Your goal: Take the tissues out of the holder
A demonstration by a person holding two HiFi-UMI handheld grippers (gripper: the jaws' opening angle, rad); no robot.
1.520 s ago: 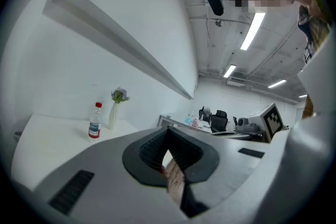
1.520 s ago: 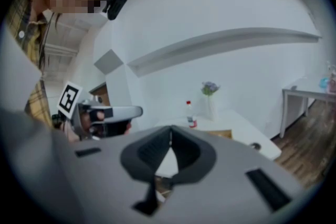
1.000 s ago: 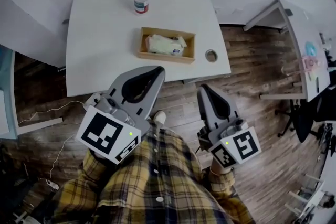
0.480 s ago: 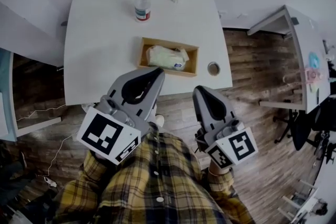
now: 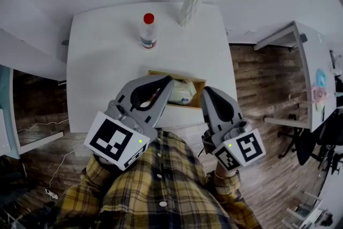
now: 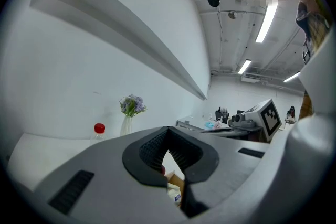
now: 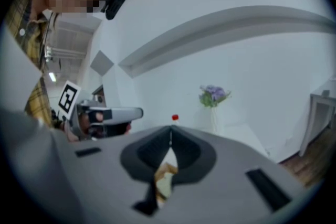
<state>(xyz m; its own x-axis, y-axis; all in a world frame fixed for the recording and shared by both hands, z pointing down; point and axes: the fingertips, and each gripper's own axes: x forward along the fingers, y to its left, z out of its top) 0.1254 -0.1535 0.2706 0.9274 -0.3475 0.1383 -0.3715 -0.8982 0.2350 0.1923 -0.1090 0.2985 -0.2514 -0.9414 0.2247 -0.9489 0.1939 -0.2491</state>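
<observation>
Left gripper (image 5: 165, 82): jaws closed, tips meeting, nothing between the pads. Its tip lies over the left part of the wooden holder (image 5: 185, 77) in the head view; height above it cannot be told.

Right gripper (image 5: 207, 90): jaws also closed and empty. Its tip is just beside the holder's near right corner.

Tissue pack (image 5: 183, 92): white, lying flat inside the holder, between the two gripper tips as seen from the head. In each gripper view a piece of the holder and pack shows low down through the gap under the closed tips.

The holder sits near the front edge of the white table (image 5: 102, 72). Further back stand a clear bottle (image 5: 148, 32) with a red cap and, to its right, a vase (image 5: 188, 9) of purple flowers.

Writing: the pack bears a small blue print and the bottle a coloured label band, both too small to read. The marker cube (image 5: 118, 139) on each gripper carries black-and-white square patterns, no words.
</observation>
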